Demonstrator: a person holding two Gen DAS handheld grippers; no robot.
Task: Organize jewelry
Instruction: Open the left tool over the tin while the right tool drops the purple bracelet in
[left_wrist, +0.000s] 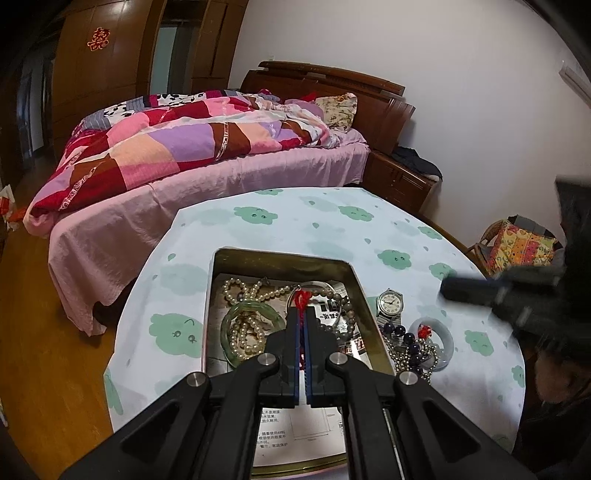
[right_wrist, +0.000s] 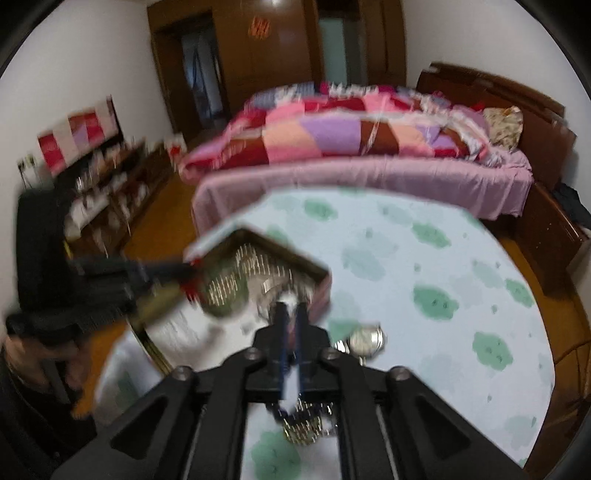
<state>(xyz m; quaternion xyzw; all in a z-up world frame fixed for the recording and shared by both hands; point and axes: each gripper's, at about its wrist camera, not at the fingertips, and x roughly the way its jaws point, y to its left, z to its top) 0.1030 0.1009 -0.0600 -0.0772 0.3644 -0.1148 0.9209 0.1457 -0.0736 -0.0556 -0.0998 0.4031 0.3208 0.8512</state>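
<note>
A gold metal tin (left_wrist: 360, 291) lies on the round table and holds a pearl necklace (left_wrist: 255, 291), a green jade bangle (left_wrist: 242, 321) and a grey bead bracelet with a red tassel (left_wrist: 303, 298). My left gripper (left_wrist: 303, 314) is shut on that red tassel over the tin. Right of the tin lie a wristwatch (left_wrist: 389, 302), a pale bangle (left_wrist: 441, 338) and dark beads (left_wrist: 404, 339). My right gripper (right_wrist: 291, 308) is shut on a whitish thing, blurred, at the tin's (right_wrist: 310, 269) corner; the watch (right_wrist: 365, 341) lies beside it.
The table wears a pale cloth with green cloud prints (left_wrist: 369, 221). A bed with a patchwork quilt (left_wrist: 177, 147) stands close behind it. A chair with a patterned cushion (left_wrist: 517, 243) is at the right. Low shelves (right_wrist: 110, 177) line the left wall.
</note>
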